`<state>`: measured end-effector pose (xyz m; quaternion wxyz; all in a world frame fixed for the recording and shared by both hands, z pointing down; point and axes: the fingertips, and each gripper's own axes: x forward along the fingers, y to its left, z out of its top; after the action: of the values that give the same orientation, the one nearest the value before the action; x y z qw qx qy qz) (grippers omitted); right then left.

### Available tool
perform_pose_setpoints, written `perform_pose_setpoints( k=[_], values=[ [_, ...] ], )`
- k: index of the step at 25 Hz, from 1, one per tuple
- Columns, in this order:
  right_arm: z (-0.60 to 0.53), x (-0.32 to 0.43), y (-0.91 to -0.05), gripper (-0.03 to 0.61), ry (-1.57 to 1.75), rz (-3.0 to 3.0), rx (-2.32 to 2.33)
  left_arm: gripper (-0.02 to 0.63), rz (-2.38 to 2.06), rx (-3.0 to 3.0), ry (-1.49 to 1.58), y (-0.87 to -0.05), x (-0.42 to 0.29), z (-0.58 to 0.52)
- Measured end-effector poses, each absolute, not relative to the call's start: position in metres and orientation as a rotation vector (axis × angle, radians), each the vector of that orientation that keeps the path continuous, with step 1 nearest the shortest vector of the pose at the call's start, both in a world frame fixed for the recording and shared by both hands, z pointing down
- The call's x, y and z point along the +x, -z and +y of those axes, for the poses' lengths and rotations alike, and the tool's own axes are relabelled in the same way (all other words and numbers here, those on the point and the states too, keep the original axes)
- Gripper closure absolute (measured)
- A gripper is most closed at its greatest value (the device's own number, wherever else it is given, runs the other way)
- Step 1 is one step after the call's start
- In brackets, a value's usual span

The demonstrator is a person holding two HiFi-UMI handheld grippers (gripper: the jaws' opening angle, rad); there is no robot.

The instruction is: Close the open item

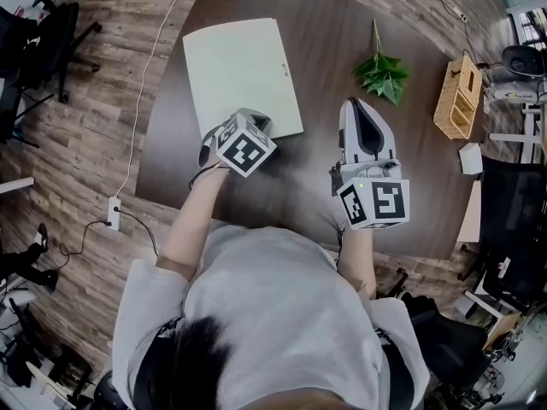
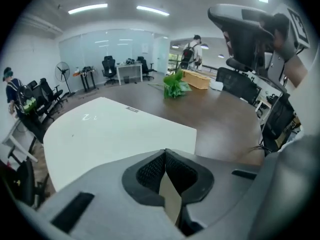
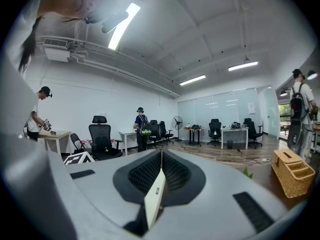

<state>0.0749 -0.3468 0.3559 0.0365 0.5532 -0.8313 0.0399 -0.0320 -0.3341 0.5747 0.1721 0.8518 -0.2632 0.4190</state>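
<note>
The laptop lies flat on the dark brown desk, left of centre, its lid down on its base, so it reads as one thin pale slab with rounded corners. By that look, the closing seems already done. Its top is smooth and matte, off-white with a faint green cast, with a small mark and a small label showing on it in the left gripper view. Its longer side seems to run away from the person, slightly skewed.

The left gripper is the nearer one, sitting at the slab's near right corner. From its own camera the lid spreads out ahead and to the left of the tips. Whether it touches the lid cannot be told. Its fingers are clenched together with nothing between them, the ribbed black pads meeting in a narrow seam inside the grey shell.

The right gripper is well apart from the laptop, to its right over bare desk, aimed out across the room; its fingers are likewise pressed together on nothing.

Farther out on the desk lie a leafy green sprig and, near the right edge, a woven wicker basket. A white cable trails across the wood-plank floor.
</note>
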Motion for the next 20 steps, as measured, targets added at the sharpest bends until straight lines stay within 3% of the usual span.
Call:
perform_pose_setpoints(
  k=[8, 20],
  values=[
    [-0.343, 0.077, -0.355, 0.565, -0.126, -2.564, 1.704, 0.606, -0.836, 2.417, -1.415, -0.58, -0.027, -0.333],
    [-0.325, 0.078, -0.348, 0.565, -0.107, -2.608, 1.665, 0.604, -1.055, 2.502, -1.138, -0.545, -0.037, -0.333]
  ],
)
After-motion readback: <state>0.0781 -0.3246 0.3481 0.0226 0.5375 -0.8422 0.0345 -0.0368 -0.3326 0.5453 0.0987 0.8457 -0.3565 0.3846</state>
